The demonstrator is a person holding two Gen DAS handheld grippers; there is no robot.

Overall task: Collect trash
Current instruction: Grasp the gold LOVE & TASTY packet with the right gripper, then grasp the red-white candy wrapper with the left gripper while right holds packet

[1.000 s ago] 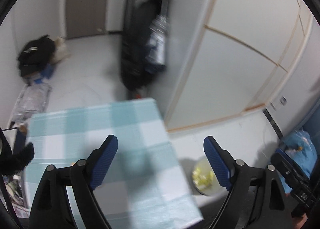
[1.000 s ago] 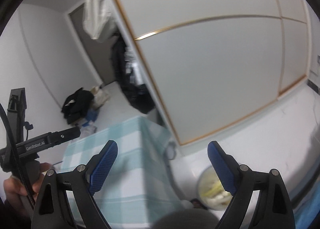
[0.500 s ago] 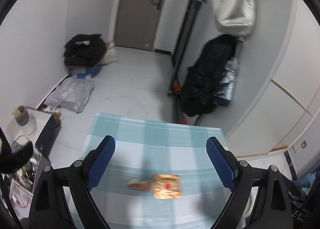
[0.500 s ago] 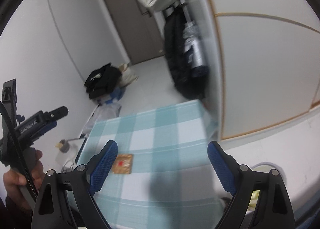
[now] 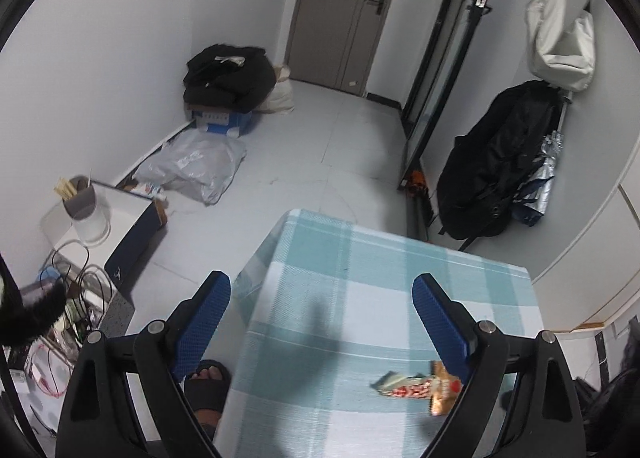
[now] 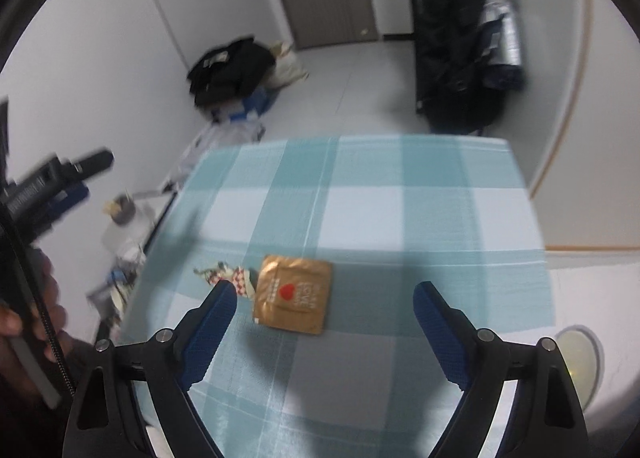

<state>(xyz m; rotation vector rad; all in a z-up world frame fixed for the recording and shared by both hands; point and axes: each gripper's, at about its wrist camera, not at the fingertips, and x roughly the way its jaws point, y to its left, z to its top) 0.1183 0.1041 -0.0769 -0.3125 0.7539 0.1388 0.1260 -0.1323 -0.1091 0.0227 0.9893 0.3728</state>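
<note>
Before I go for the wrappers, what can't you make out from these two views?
- Gold wrapper: in the left wrist view, the left gripper's finger covers part of it.
- Crumpled wrapper: the right gripper's finger overlaps its end; print blurred.
- Trash bin: cut off by a finger, contents unreadable.

A square gold foil wrapper (image 6: 294,294) is laid on the checked-cloth bench (image 6: 400,209), touched on its left by a crumpled patterned wrapper (image 6: 230,274).

Gold wrapper (image 5: 442,392) partly hidden behind right finger (image 5: 438,322), lower right of left-wrist frame. Right-wrist view motion-blurred; wrapper print (image 6: 295,294) unreadable. Bin (image 6: 580,366) cut off behind finger, lower right.
</note>
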